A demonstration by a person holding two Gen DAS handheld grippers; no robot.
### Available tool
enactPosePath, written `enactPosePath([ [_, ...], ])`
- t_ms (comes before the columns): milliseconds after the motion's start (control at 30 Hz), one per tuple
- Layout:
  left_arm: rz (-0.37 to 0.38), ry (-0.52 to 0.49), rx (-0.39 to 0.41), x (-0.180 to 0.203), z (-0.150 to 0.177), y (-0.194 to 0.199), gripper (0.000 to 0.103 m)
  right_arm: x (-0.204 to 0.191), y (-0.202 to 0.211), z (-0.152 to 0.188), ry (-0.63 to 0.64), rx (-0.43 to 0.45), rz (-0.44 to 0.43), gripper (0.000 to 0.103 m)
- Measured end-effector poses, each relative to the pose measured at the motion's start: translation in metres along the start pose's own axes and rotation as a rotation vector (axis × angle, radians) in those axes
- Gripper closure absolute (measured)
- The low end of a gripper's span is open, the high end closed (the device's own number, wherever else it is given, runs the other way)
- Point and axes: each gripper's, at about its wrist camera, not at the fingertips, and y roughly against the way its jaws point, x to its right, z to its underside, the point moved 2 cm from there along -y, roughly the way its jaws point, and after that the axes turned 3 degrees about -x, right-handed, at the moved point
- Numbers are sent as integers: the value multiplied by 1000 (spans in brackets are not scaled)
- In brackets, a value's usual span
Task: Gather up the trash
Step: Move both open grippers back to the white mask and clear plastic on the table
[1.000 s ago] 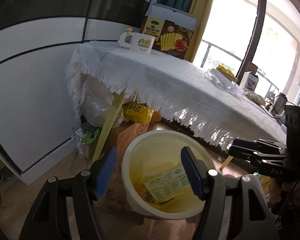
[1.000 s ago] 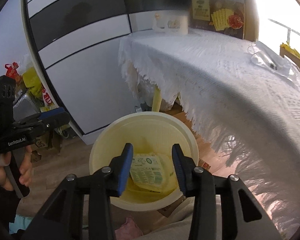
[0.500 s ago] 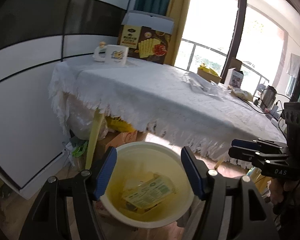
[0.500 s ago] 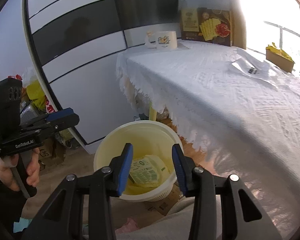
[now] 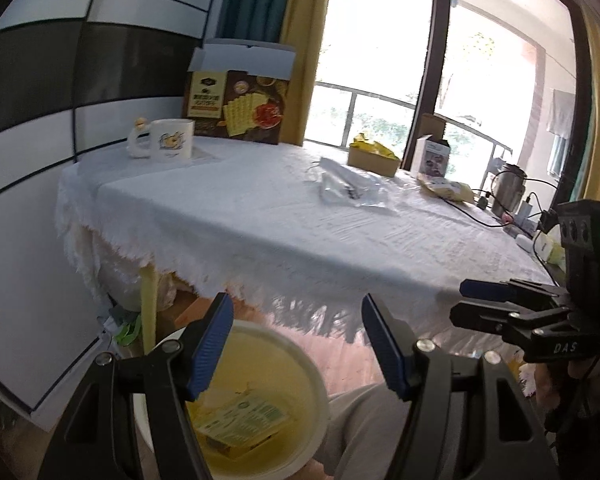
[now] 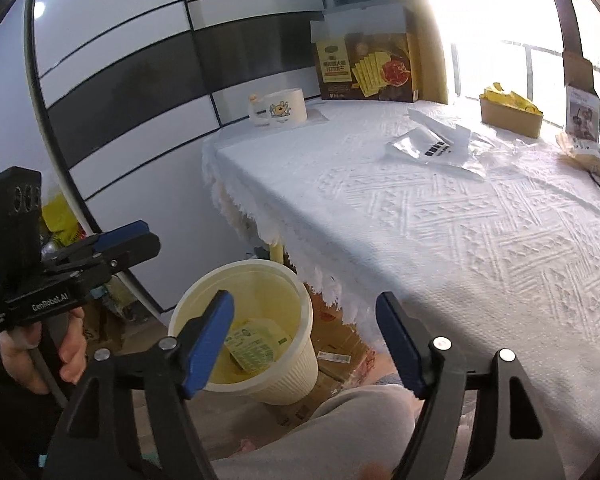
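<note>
A pale yellow bin (image 5: 300, 412) (image 6: 292, 368) stands on the floor by the table's near corner, with a green-printed packet (image 5: 244, 426) (image 6: 256, 344) lying inside. A clear plastic wrapper (image 5: 350, 188) (image 6: 436, 148) lies on the white tablecloth (image 5: 260, 216) (image 6: 460, 240). My left gripper (image 5: 296, 344) is open and empty above the bin; it also shows at the left of the right wrist view (image 6: 112, 246). My right gripper (image 6: 306, 340) is open and empty over the bin's edge and the table corner; it also shows at the right of the left wrist view (image 5: 496, 304).
On the table stand a white mug (image 5: 168, 144) (image 6: 278, 110), a brown cracker box (image 5: 240, 106) (image 6: 368, 68), a cardboard tray of yellow packets (image 5: 374, 156) (image 6: 510, 112), a small white box (image 5: 432, 158) and a kettle (image 5: 508, 194) with cables. Bags and cardboard lie under the table.
Both grippers have risen and tilted up from the bin toward the tabletop. The right gripper's jaws have opened wider. The packet stays in the bin.
</note>
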Motion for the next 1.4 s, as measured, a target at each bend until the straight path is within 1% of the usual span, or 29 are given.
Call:
enactPosePath([
  [167, 21, -38, 6, 23, -13, -8, 36, 19, 18, -3, -22, 38, 24, 31],
  [333, 45, -76, 7, 46, -29, -20, 36, 32, 36, -14, -4, 71, 33, 31],
  [467, 61, -104, 3, 64, -45, -35, 36, 46, 46, -26, 22, 90, 89, 31],
  [600, 74, -117, -4, 76, -61, -51, 36, 63, 49, -38, 18, 89, 114, 31],
  [767, 87, -123, -11, 82, -81, -68, 36, 91, 55, -55, 2, 98, 178, 31],
  [1000, 96, -116, -30, 80, -101, -89, 36, 116, 53, -76, 13, 83, 207, 31],
  [1133, 106, -107, -41, 75, -110, -102, 36, 125, 49, -88, 10, 78, 206, 31],
  [1400, 124, -127, -58, 74, -131, -130, 36, 152, 31, -111, -5, 55, 226, 31],
])
